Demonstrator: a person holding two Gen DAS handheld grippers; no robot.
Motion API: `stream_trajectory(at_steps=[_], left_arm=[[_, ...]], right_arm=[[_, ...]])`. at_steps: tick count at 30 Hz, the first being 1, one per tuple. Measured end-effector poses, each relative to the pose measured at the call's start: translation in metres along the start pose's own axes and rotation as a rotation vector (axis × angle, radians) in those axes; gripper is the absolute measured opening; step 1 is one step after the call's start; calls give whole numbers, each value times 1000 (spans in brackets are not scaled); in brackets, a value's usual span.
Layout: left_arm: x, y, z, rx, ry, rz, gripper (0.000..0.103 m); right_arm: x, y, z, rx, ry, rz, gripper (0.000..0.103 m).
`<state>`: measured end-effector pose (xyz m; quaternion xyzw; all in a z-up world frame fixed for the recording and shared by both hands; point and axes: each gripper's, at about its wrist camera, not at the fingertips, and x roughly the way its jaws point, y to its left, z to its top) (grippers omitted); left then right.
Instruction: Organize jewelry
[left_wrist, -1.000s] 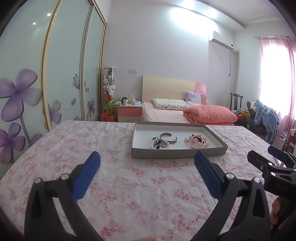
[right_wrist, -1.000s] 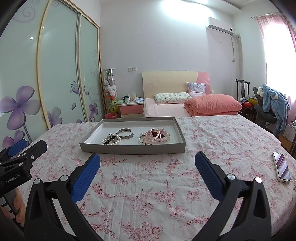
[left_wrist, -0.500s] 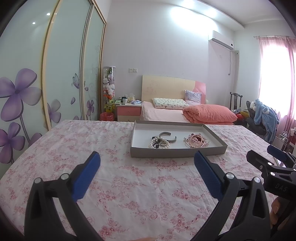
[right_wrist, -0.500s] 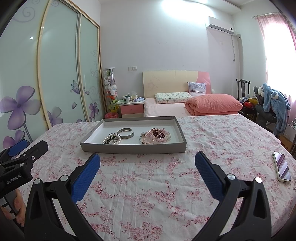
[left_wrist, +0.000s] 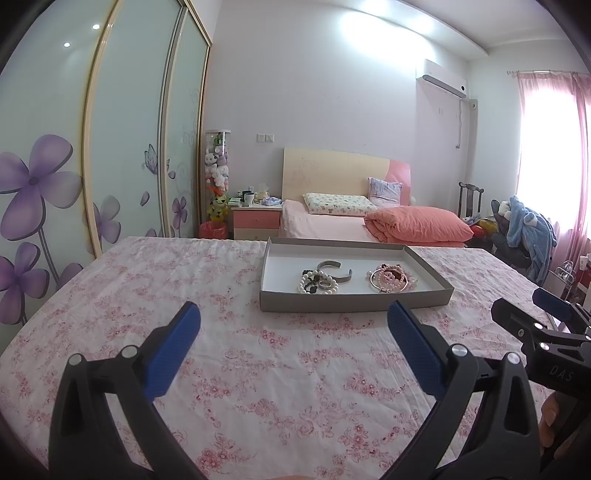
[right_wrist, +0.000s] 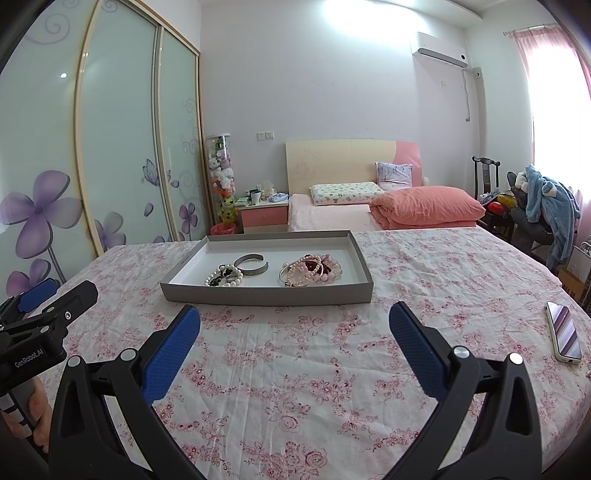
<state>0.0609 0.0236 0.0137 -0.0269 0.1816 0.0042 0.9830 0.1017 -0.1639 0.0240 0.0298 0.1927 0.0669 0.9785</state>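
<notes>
Floral pink bedcover (right_wrist: 314, 387) spans the work surface. Left gripper (left_wrist: 293, 347) hovers above it, fingers spread wide, empty. Ahead, grey tray (right_wrist: 266, 295) holds pearl bracelet (right_wrist: 223, 277) on its left, silver cuff (right_wrist: 252, 264) beside it, pink bead bracelets (right_wrist: 310, 271) to the right. Right gripper (right_wrist: 294, 345) is likewise spread, empty. Phone (right_wrist: 563, 330) lies far right.

Grey tray (right_wrist: 266, 295), pink-floral sheet (right_wrist: 295, 369), blue tongs pads (right_wrist: 171, 358).

Both wrist views look low across the bedspread (left_wrist: 258, 369), sharing the tray (right_wrist: 266, 295) ahead.
</notes>
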Motion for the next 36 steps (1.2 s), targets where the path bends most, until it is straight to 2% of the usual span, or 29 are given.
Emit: stream_trajectory(at_steps=[36], left_arm=[[1, -4, 0, 2, 9, -7, 99]], right_arm=[[0, 0, 2, 1, 2, 0, 101]])
